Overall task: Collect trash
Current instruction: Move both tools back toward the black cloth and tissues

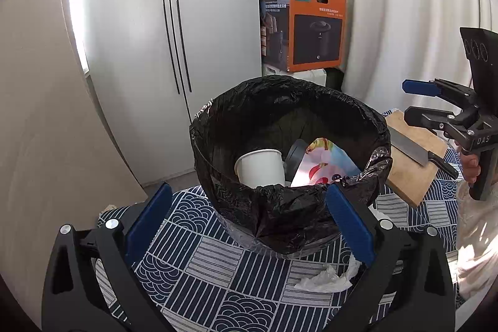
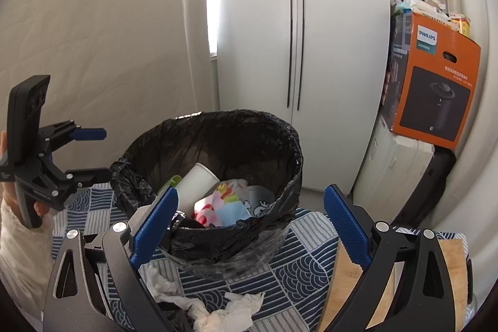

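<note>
Patterned tablecloth (image 1: 218,269), one lined bin (image 1: 289,207), one crumpled tissue (image 2: 224,313), left gripper (image 1: 249,223) and right gripper (image 2: 252,226) spread

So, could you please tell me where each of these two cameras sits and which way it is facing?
Left wrist view: on the left hand-held gripper, looking forward and down at the black-lined bin on the patterned tablecloth; its own open blue-padded fingers show, and the right hand-held gripper at the right edge.
Right wrist view: on the right hand-held gripper, facing the same bin from the other side; its own open fingers show, and the left hand-held gripper at the left edge.
Shared: bin, crumpled tissue, cutting board, white cupboard, orange box.
</note>
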### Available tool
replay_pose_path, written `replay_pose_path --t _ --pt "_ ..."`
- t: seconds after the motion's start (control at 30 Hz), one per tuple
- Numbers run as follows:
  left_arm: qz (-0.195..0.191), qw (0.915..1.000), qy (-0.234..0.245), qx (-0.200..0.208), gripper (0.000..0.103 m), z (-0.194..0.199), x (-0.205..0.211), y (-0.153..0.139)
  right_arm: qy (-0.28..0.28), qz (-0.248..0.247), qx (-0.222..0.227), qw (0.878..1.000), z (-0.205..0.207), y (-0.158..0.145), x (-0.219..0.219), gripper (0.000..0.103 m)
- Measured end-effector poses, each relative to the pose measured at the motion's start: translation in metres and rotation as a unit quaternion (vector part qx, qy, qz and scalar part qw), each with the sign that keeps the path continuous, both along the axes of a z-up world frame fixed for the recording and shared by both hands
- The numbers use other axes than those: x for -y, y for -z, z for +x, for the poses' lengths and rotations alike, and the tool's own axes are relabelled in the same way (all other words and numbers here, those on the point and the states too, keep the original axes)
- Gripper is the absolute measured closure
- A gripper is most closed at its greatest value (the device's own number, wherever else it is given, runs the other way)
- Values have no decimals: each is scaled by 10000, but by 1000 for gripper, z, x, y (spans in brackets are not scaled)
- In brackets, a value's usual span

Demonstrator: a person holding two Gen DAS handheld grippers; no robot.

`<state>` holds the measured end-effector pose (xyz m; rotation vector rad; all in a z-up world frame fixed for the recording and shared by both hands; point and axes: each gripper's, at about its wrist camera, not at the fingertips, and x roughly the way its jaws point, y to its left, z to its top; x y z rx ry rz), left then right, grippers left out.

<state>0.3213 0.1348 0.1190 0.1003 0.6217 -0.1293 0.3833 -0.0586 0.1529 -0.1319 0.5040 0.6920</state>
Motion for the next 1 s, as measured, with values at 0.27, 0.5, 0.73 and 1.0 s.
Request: replay_pose_path --t 0.27,0.5,0.73,1.0 --pt "156 9996 -86 -197 6 -25 13 6 -67 -9 -93 9999 -27 5 12 12" --pt "-49 9990 -142 -411 6 -41 26 21 28 -211 -114 9997 -44 15 23 12" --pt "-214 9979 -230 -564 6 -50 34 38 81 -444 -206 9988 -55 28 34 12" --pt "-220 9977 -180 -622 6 -59 51 51 161 -561 -324 9978 -60 44 45 12"
